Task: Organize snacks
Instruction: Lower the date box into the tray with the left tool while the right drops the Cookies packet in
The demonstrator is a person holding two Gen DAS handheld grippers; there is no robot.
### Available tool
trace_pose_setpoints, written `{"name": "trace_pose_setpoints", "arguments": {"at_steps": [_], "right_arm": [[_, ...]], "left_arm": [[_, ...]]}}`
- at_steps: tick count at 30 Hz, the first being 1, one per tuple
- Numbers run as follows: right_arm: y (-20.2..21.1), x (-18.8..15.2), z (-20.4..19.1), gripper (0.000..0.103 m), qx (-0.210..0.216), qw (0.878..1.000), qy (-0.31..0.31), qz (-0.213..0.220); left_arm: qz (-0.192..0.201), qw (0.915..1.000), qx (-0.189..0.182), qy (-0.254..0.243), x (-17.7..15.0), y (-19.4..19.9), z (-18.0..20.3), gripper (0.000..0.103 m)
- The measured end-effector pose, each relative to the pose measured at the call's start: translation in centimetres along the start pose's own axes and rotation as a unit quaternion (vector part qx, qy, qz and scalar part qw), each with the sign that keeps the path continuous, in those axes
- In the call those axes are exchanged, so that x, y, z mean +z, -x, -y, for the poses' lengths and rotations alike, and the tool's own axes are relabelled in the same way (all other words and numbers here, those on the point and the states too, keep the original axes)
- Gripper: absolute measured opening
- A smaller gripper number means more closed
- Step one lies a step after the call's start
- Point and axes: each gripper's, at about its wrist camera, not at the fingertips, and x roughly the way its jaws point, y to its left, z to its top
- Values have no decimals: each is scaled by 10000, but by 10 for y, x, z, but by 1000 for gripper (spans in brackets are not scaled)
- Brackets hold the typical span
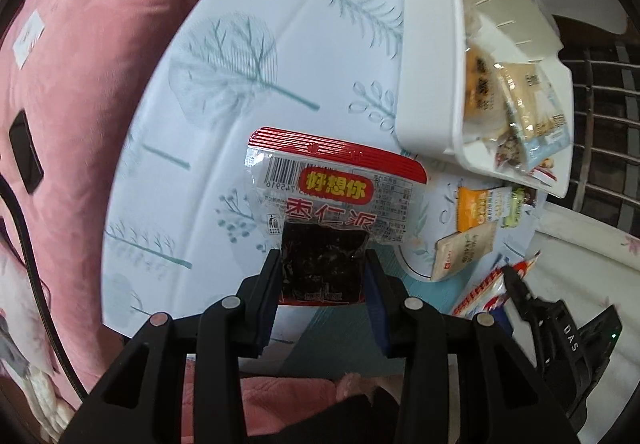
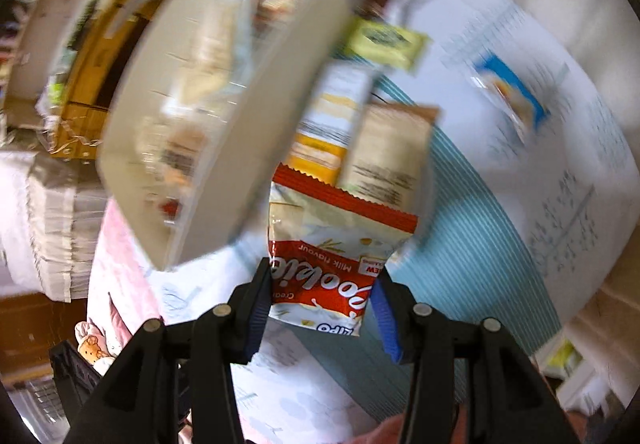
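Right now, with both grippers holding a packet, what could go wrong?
1. The left gripper pinches the red date packet only at its bottom end, so it may swing or slip.
2. The white box already holds several snacks; the cookie packet in the right gripper may not settle inside.

The left gripper is clamped on a red-edged jujube snack packet above the leaf-print tablecloth. Far right, a white bin holds several packets, with an orange packet and a beige packet lying just below it. The right gripper shows at the near right, holding a red-and-white wrapper.
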Motion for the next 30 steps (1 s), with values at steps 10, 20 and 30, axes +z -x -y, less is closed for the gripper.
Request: {"name": "trace_pose_setpoints", "arguments": {"at_steps": [10,20,30], "right_arm": [[13,10,-79,46,647,9900,722,1029],[4,40,-99,46,868,9853,563,1362],[0,54,-95,52,1296,9816,350,1358]], "left_arm": [[262,9952,-136,-930,43,64,21,37],[536,9763,-191,-2090,85,76,95,37],[845,9432,-505,-3172,78,74,139,63]]}}
